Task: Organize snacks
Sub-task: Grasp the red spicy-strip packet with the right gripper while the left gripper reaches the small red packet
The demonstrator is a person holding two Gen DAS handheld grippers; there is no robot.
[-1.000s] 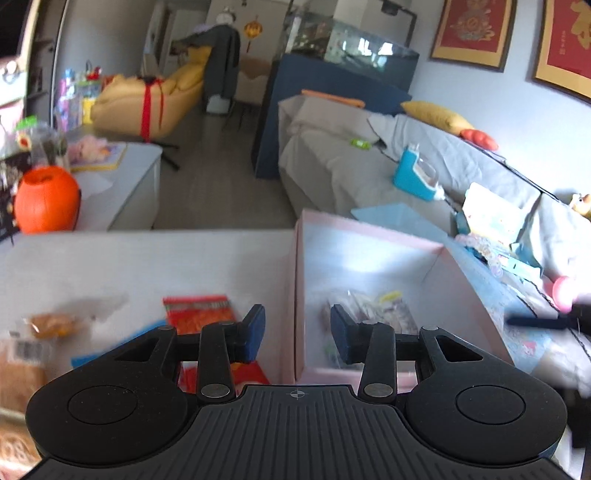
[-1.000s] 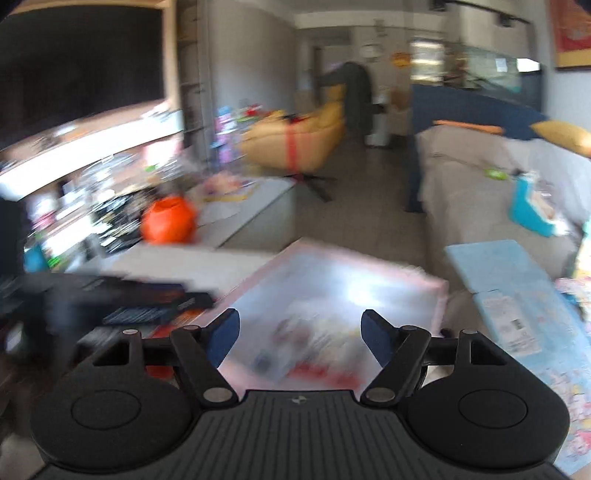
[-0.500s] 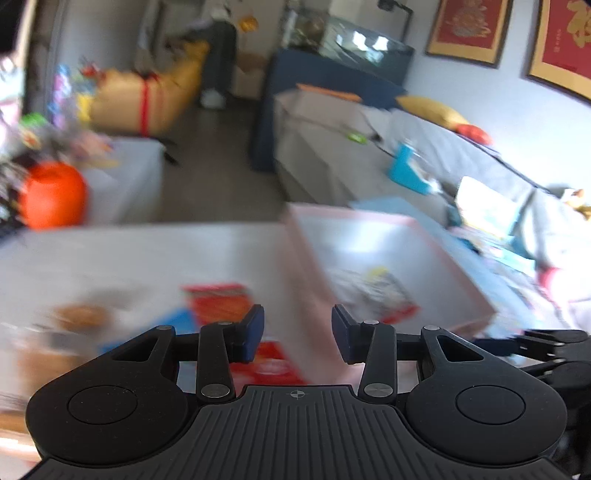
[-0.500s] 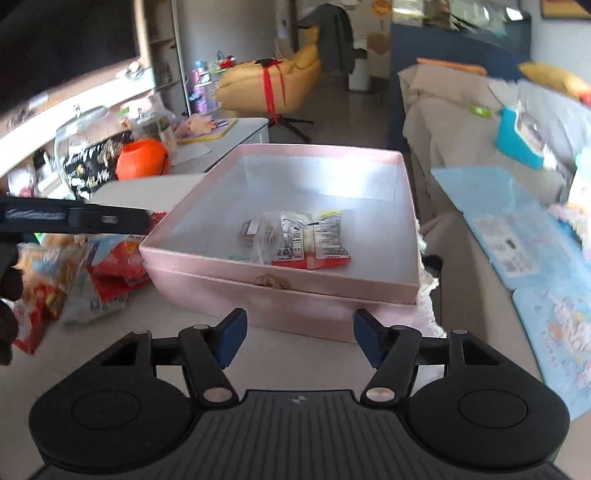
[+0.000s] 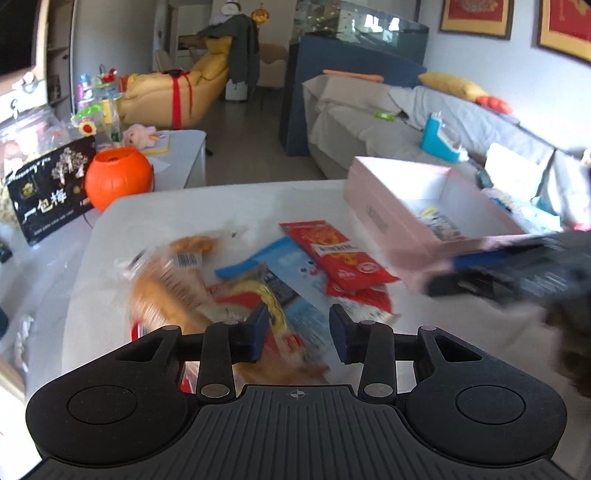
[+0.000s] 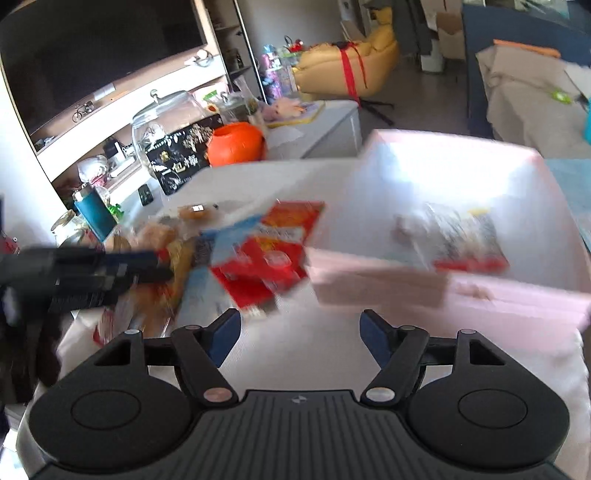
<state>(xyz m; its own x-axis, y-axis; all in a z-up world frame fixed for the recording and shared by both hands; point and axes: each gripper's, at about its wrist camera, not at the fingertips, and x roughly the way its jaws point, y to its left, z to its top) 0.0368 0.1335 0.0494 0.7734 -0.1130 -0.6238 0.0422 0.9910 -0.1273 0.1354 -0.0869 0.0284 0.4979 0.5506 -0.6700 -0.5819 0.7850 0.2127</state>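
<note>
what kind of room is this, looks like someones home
Most likely a home living room. A covered sofa with cushions runs along the wall, a large dark TV screen hangs above a cluttered shelf, and framed pictures hang on the wall. Snack packets lie on a white table in front.

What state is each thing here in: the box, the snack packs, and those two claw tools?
Pink box: open, no lid on, a few snack packs inside.
Red snack pack: sealed, flat on the table, outside the box.
Left gripper: jaws closing, nothing between them.
Right gripper: jaws opening, nothing between them.
</note>
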